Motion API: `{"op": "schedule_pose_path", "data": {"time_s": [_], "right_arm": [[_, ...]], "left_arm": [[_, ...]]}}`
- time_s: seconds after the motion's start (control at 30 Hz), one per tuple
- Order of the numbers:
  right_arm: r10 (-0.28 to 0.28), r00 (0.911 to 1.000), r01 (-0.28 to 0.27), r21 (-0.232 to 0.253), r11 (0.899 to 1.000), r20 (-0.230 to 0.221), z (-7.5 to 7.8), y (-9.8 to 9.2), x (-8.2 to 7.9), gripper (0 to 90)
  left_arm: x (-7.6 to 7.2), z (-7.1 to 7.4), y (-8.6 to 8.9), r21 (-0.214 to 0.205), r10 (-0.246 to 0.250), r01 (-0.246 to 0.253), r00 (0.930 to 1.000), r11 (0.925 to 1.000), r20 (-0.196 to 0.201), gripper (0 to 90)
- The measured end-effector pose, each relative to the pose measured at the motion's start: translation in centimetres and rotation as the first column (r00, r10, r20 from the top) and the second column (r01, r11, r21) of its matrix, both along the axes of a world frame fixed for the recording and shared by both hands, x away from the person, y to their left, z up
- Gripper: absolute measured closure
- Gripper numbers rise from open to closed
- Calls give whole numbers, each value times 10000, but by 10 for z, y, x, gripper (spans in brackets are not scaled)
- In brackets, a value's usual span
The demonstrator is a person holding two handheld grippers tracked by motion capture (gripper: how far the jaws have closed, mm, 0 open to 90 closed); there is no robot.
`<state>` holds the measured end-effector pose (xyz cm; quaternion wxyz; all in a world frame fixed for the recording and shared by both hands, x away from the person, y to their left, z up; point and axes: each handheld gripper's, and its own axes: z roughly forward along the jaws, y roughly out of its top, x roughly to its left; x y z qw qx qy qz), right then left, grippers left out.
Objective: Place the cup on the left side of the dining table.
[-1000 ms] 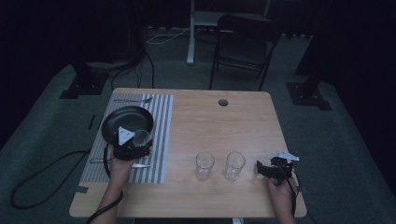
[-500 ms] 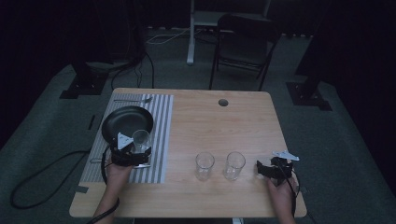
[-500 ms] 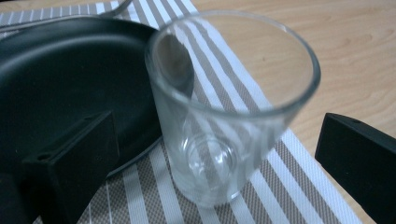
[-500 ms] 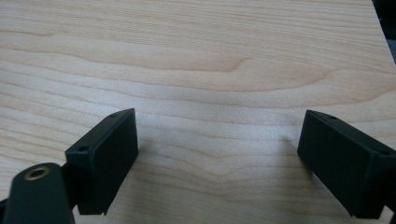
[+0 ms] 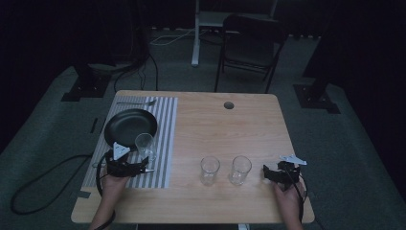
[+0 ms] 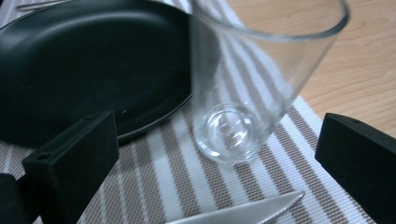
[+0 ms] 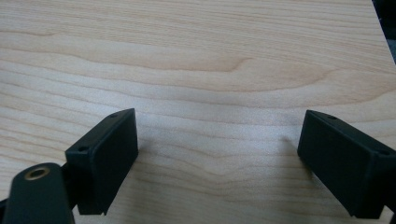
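I've just been opening my left gripper (image 6: 219,154), and its jaws now stand wide with the glass (image 5: 145,146) upright between them, untouched, on the striped mat (image 5: 163,143) just beside the black plate (image 5: 129,127). I judge the placing done; next I back off carefully, minding the knife (image 6: 243,212) by the glass. My right gripper (image 5: 275,175) rests open, right of two more glasses (image 5: 209,170).

Desk (image 5: 249,124), light wood, round hole (image 5: 228,105) near far edge. Left: striped mat (image 5: 165,143) bearing black plate (image 5: 130,127), one glass (image 5: 144,145), cutlery. Near centre-right: two glasses (image 5: 209,170) directly on wood.
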<state>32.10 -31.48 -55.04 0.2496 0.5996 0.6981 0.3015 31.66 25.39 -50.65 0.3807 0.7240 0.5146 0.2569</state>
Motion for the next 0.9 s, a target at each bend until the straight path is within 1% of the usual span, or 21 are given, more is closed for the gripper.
{"op": "schedule_pose_path", "data": {"time_s": [0.07, 0.1, 0.13, 0.27, 0.33, 0.4, 0.43, 0.47, 0.5, 0.53, 0.57, 0.67, 0.8, 0.87, 0.9], "right_arm": [[0, 10000, 0, -1, 10000, 0, 0, 0, 0, 118], [0, 10000, 0, -1, 10000, 0, 0, 0, 0, 118], [0, 10000, 0, -1, 10000, 0, 0, 0, 0, 118], [1, 10000, -1, -1, 10000, 0, 0, 0, 0, 118], [0, 10000, 0, -2, 10000, 0, 0, 0, 0, 118], [-1, 10000, 1, -1, 10000, 0, 0, 0, 0, 118], [-1, 10000, 1, -2, 10000, 1, 0, 0, 0, 118], [-3, 10000, 3, 0, 10000, 0, 0, 0, 0, 118], [-2, 10000, 2, 1, 10000, -1, 0, 0, 0, 118], [-2, 10000, 2, 1, 10000, -1, 0, 0, 0, 118], [0, 10000, 0, -1, 10000, 2, 0, 0, 0, 118], [0, 10000, 0, -1, 10000, 0, 0, 0, 0, 118], [0, 10000, 0, -2, 10000, 0, 0, 0, 0, 118], [-2, 10000, 2, -1, 10000, 1, 0, 0, 0, 118], [-2, 10000, 2, -1, 10000, 0, 0, 0, 0, 118]], "left_arm": [[-3, -1, 4, 196, 161, -161, 9999, 9997, -28, 1], [-3, -1, 4, 196, 161, -161, 9999, 9997, -28, 1], [-8, -1, 10, 204, 326, -325, 9995, 9993, -25, 1], [-12, -3, 17, 181, 518, -518, 9987, 9985, -31, 1], [-15, -5, 22, 119, 584, -583, 9982, 9982, -107, 1], [-17, -7, 25, 225, 606, -603, 9981, 9979, -136, 1], [-19, -9, 28, 334, 646, -637, 9976, 9974, -259, 1], [-19, -9, 28, 334, 646, -637, 9976, 9974, -259, 1], [-20, -10, 30, 245, 657, -650, 9974, 9976, -292, 1], [-21, -11, 32, 232, 684, -675, 9969, 9974, -382, 1], [-22, -12, 33, 264, 727, -717, 9966, 9971, -380, 1], [-26, -16, 41, 207, 1031, -1022, 9934, 9945, -500, 1], [-30, -19, 46, 167, 1199, -1191, 9909, 9927, -618, 1], [-31, -21, 49, 275, 1343, -1326, 9885, 9908, -700, 1], [-33, -23, 52, 284, 1371, -1353, 9872, 9904, -809, 1]]}}
